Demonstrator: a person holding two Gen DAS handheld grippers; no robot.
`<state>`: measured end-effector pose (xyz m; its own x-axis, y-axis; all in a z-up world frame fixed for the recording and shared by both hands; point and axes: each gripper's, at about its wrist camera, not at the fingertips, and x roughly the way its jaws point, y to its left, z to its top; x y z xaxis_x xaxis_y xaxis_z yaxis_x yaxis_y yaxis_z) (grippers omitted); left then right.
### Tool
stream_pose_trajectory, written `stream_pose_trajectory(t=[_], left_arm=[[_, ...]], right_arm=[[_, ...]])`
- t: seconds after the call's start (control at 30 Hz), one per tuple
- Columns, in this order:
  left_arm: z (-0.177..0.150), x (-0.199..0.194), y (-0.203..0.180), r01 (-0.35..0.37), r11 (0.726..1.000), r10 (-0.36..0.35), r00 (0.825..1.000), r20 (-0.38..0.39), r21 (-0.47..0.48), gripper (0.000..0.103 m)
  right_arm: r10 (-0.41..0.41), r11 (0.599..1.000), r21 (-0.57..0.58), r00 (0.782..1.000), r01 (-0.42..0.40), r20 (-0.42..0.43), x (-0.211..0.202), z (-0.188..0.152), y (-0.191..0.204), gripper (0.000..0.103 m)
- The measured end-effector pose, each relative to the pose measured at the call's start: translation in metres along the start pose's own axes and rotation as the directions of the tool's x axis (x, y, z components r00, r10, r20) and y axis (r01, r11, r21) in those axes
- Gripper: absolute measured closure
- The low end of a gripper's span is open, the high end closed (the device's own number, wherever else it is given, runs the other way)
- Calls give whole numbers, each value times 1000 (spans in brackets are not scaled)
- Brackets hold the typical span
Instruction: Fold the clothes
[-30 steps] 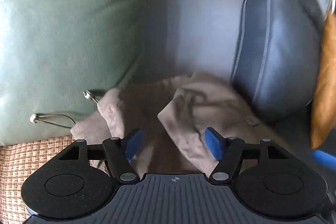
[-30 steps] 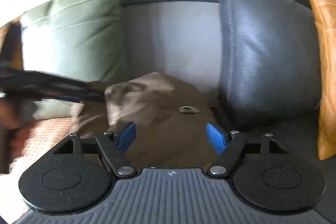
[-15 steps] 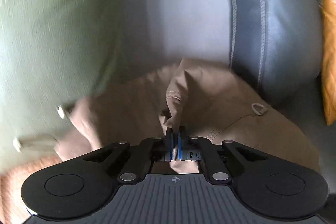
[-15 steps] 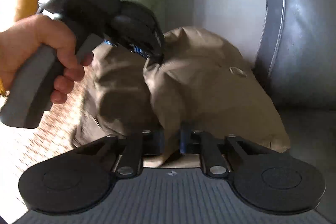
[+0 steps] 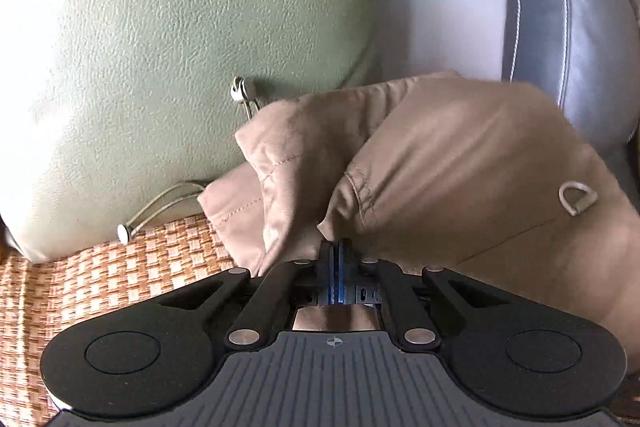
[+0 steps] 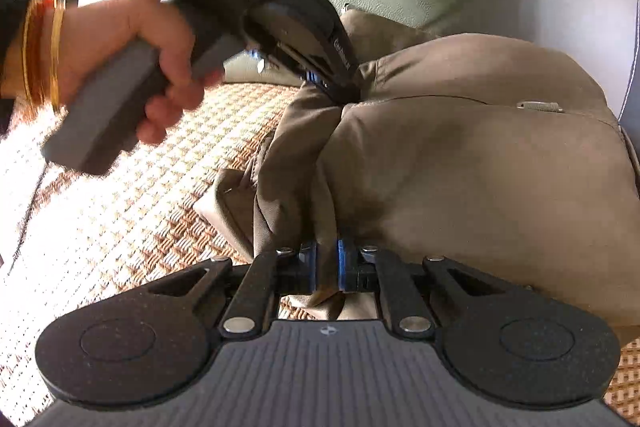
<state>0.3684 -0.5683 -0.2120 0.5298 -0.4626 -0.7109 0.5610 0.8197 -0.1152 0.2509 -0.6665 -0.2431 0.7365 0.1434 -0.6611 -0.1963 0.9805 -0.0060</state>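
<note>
1. Tan garment is bunched on the woven mat, against the green cushion.
2. Left gripper: fingers clamped on a fabric fold.
3. Right gripper: fingers pinched narrow on the garment's edge.

My left hand wears gold and red bangles beside a dark sleeve. Each gripper is black, with two round speckled discs, silver pivot screws, a ribbed grey deck bearing a small crosshair mark, and blue pads. White lettering marks the left gripper's grey-handled body.
</note>
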Motion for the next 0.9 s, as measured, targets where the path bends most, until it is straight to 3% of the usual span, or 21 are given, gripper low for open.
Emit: stream_pose_trajectory(t=[0.03, 0.07, 0.13, 0.17, 0.2, 0.23, 0.27, 0.3, 0.37, 0.47, 0.53, 0.6, 0.7, 0.77, 0.9], left_arm=[[2, -1, -1, -5, 1000, 5, 1000, 1, 1, 99], [4, -3, 0, -7, 1000, 7, 1000, 2, 4, 96], [9, -10, 4, -10, 1000, 10, 1000, 12, 5, 71], [10, -15, 7, -15, 1000, 15, 1000, 19, 4, 69], [11, -19, 11, -13, 1000, 12, 1000, 24, 3, 68], [13, -24, 15, -23, 1000, 23, 999, 25, 3, 55], [13, -30, 17, -55, 998, 54, 998, 30, 7, 51], [14, -36, 19, -92, 996, 92, 995, 42, 13, 49], [15, -53, 24, -91, 996, 90, 993, 76, 0, 49], [23, -75, 18, 49, 999, -48, 995, 88, -17, 61], [22, -87, 3, 146, 988, -148, 988, 37, 56, 60], [9, -90, -18, 204, 965, -201, 979, -34, 164, 59], [-19, -84, -34, 198, 946, -177, 979, -102, 257, 69], [-31, -70, -28, 175, 959, -155, 982, -107, 223, 69], [-35, -69, -32, 147, 969, -135, 988, -70, 201, 67]], right_arm=[[5, 1000, 8, 1000, -5, 5, 0, 1, -2, 91], [8, 1000, 8, 1000, -9, 16, -1, 2, -4, 91], [31, 1000, 5, 999, -31, 30, -6, 2, -3, 85], [45, 999, 18, 998, -46, 46, -13, 3, -7, 78], [60, 998, 33, 996, -62, 63, -20, 4, -11, 70], [74, 996, 48, 994, -78, 80, -27, 5, -14, 65], [79, 994, 61, 991, -86, 109, -37, 4, -18, 48], [82, 993, 73, 987, -93, 139, -48, 3, -22, 38], [91, 989, 100, 976, -113, 198, -72, 0, -29, 39], [25, 987, 151, 974, -61, 225, -96, -7, -46, 41], [-36, 983, 182, 979, -2, 202, -102, -10, -62, 45], [-91, 975, 215, 984, 57, 155, -94, -12, -74, 57], [-153, 978, 162, 978, 130, 139, -87, -14, -68, 58], [-191, 977, 116, 974, 177, 124, -78, -14, -64, 58], [-199, 977, 101, 973, 188, 117, -73, -9, -62, 58]])
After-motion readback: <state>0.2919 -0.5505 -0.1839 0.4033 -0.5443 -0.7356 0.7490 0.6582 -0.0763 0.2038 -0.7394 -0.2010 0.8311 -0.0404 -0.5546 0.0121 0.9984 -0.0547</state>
